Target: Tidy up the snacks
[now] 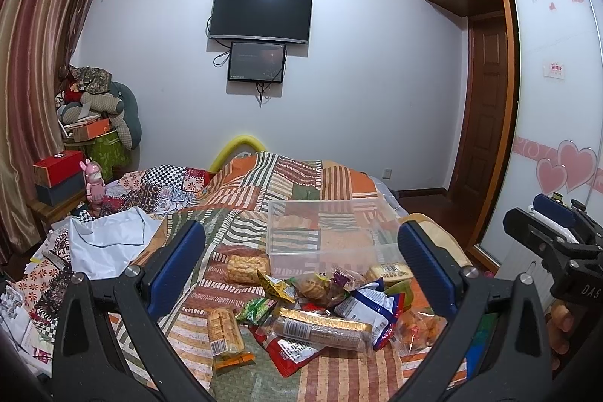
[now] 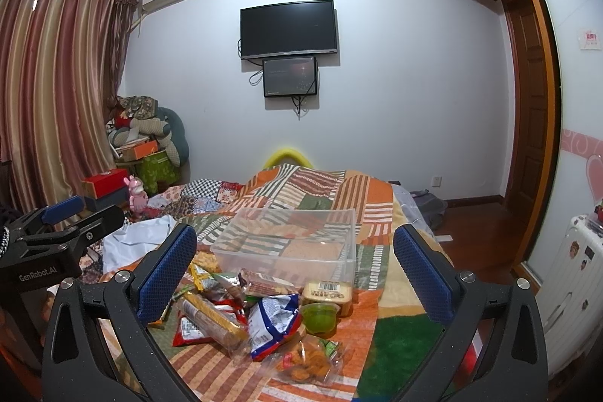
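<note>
A patchwork striped quilt in orange, green and white covers the bed. On it stands a clear rectangular plastic box; its front wall is partly hidden by the heap of mixed snack packets lying just before it. The left gripper and the right gripper hover over the heap, both with blue fingers wide apart, holding nothing. The packet labels are too small to read. "GenRobot.AI" is readable on the left gripper's body in the right wrist view.
</note>
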